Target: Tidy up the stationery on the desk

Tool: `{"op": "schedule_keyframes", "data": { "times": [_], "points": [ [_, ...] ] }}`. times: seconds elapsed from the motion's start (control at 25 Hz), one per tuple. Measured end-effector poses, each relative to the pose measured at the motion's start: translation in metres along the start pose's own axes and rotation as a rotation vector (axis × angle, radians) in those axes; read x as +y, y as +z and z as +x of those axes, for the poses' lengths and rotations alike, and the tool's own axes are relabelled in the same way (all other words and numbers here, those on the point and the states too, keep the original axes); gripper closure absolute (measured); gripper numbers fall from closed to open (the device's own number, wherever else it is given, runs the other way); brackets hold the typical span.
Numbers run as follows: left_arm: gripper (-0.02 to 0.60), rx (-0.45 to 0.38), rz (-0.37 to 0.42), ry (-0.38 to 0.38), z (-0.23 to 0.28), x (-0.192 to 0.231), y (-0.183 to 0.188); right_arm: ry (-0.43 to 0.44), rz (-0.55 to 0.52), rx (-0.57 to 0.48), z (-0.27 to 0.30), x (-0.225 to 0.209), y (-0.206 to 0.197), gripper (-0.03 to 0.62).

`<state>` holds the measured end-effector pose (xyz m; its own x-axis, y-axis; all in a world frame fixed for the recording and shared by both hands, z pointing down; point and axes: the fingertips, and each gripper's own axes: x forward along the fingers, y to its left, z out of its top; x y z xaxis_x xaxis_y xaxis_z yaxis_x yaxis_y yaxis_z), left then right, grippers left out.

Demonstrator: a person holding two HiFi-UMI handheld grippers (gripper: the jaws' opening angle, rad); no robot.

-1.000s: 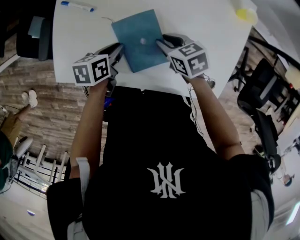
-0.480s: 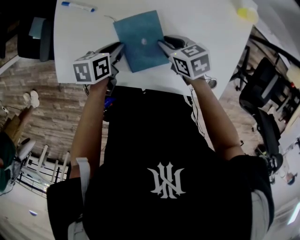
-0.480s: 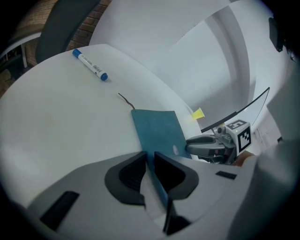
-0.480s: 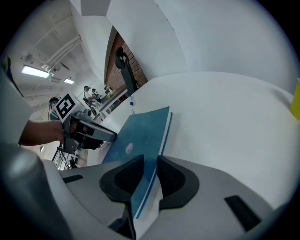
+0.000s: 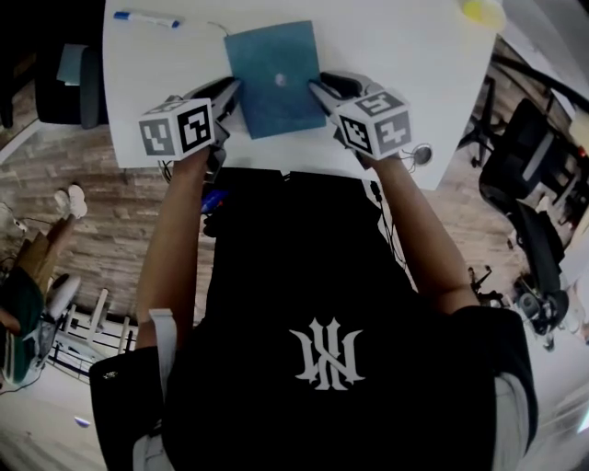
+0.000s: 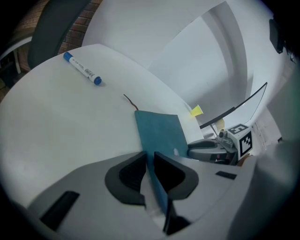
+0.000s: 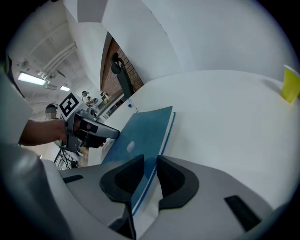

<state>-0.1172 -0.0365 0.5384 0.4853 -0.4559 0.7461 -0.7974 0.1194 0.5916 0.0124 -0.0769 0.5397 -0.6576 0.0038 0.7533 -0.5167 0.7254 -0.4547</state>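
The white desk (image 5: 386,55) carries little, so the tidying looks to be at the lifting stage. The blue notebook (image 5: 273,78) lies at the desk's near middle, taken from both sides, I judge so that it comes up level instead of flapping open. The left gripper (image 5: 230,92) is clamped narrowly on its near left edge. The right gripper (image 5: 317,90) has just been closing and now pinches the near right edge, cover and pages between its pads. A blue-capped marker (image 5: 147,18) waits at the far left and a yellow object (image 5: 483,11) at the far right.

The marker's label is too small to read. The notebook cover shows only a pale spot.
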Motion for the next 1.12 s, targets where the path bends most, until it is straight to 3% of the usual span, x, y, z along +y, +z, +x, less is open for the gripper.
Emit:
{"op": "schedule_keyframes", "data": {
  "times": [0.72,0.96,1.12],
  "points": [
    [0.527,0.109,0.155,-0.043,0.003,0.003,0.016,-0.066,0.145,-0.069,0.0,0.014,-0.013,0.49],
    [0.527,0.138,0.225,-0.027,0.005,0.001,0.02,-0.092,0.169,-0.088,0.0,0.016,-0.017,0.491],
    [0.528,0.152,0.222,-0.04,0.004,0.0,0.018,-0.096,0.174,-0.089,-0.001,0.016,-0.017,0.49]
  ]
}}
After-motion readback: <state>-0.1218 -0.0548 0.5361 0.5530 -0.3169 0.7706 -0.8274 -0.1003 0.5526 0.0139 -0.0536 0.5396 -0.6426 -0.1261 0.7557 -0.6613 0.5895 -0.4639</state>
